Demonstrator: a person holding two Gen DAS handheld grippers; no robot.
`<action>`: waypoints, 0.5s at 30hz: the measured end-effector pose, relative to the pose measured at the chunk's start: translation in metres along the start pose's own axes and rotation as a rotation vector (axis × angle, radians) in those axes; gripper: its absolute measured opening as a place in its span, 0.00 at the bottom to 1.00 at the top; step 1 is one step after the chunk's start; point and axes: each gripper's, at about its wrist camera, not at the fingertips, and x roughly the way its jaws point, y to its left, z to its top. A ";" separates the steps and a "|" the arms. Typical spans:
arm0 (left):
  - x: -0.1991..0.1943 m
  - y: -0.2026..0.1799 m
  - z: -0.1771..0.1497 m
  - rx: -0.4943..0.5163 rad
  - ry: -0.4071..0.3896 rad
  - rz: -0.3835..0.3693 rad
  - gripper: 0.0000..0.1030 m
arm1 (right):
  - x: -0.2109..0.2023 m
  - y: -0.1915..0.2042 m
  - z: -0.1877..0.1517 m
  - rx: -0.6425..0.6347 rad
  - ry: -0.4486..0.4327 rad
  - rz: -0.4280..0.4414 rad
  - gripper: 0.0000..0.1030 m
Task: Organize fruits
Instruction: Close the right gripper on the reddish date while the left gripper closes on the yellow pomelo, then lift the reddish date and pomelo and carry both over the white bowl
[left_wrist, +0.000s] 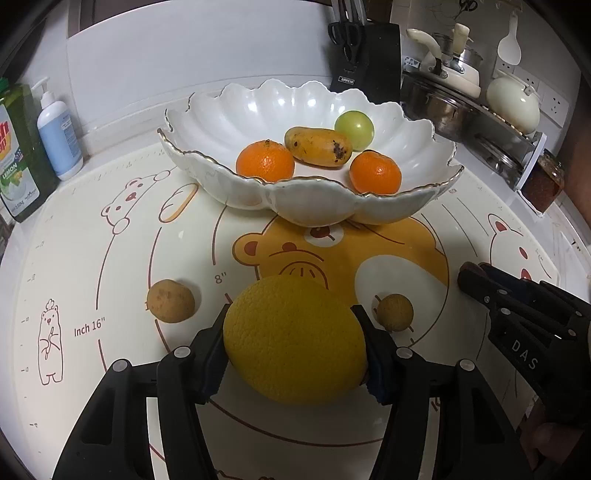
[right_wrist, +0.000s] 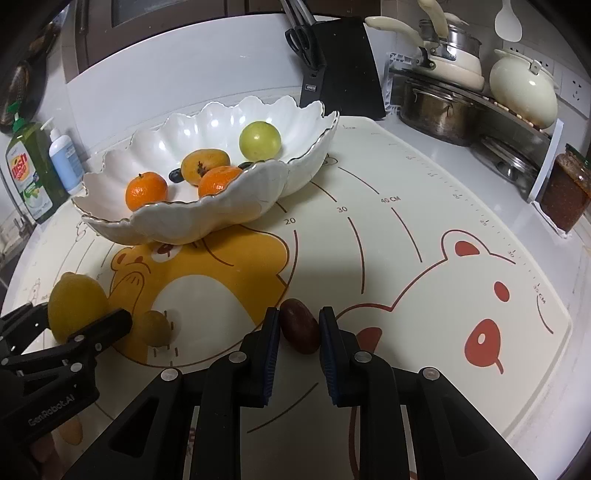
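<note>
Left wrist view: the left gripper (left_wrist: 293, 339) is clamped on a large yellow lemon (left_wrist: 295, 338), one finger pressed to each side of it, low over the bear-printed mat (left_wrist: 110, 258) on the counter (left_wrist: 122, 122). Just left of the left finger a small brown round fruit (left_wrist: 170, 301) lies on the mat; just right of the right finger lies a second, smaller brown fruit (left_wrist: 394, 312). Ahead of the gripper stands the white scalloped bowl (left_wrist: 207, 122), holding two mandarins (left_wrist: 265, 160) (left_wrist: 375, 172), a spotted yellow mango (left_wrist: 318, 146) and a green round fruit (left_wrist: 354, 125). To the far right, the right gripper's black fingers come in from the edge, pointing toward the mat.

Right wrist view: the right gripper (right_wrist: 299, 328) is closed on a dark reddish-brown oval fruit (right_wrist: 300, 326), its blue-edged pads against both sides, the fruit resting on the mat (right_wrist: 406, 229). Far to its left, the left gripper (right_wrist: 79, 314) holds the lemon (right_wrist: 75, 308), with the smaller brown fruit (right_wrist: 157, 328) just beside its nearer finger. Ahead and left sits the bowl (right_wrist: 221, 218) with the same fruits plus a small dark one (right_wrist: 176, 175) between mandarin and mango. Behind the bowl stand a knife block (right_wrist: 343, 74) and pots (right_wrist: 443, 59).
</note>
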 end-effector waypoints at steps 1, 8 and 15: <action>0.000 0.000 0.000 -0.002 0.002 -0.003 0.58 | -0.001 0.000 0.000 0.001 -0.002 0.001 0.22; -0.009 0.000 0.000 -0.009 -0.007 -0.004 0.58 | -0.013 0.003 0.004 0.000 -0.025 0.008 0.22; -0.021 -0.001 0.006 -0.010 -0.027 -0.002 0.58 | -0.027 0.004 0.008 0.001 -0.048 0.013 0.22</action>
